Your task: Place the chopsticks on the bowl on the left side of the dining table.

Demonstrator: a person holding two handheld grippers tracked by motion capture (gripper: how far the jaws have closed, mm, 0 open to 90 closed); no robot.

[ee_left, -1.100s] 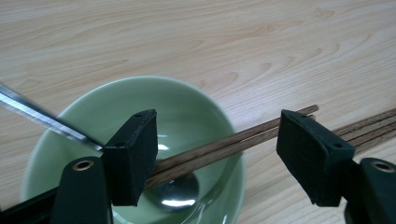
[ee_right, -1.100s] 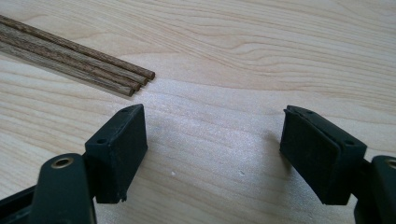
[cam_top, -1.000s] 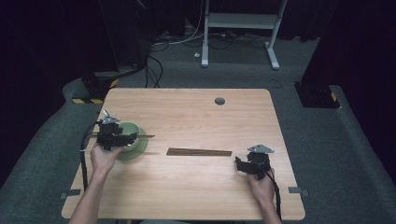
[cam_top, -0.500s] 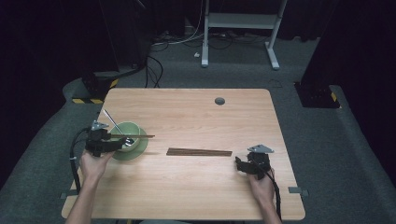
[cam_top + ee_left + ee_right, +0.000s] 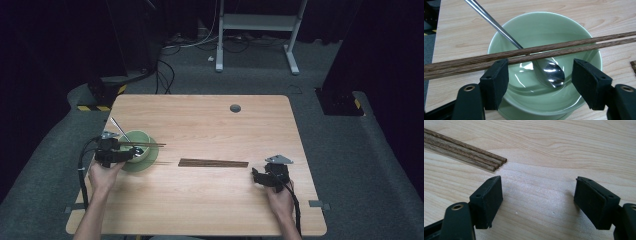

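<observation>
Left gripper view, chopsticks (image 5: 529, 53) cropped, spoon (image 5: 549, 72) handle cropped

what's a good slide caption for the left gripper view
Open left gripper over green ceramic bowl holding metal spoon, wooden chopsticks across rim.

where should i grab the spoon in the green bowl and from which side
Take the spoon by its handle, the far end that juts up and out past the bowl rim at the rear left. Its scoop lies low in the bowl under the chopsticks resting across the rim, so coming from the handle side, jaws across the thin shaft, looks easiest.
</observation>
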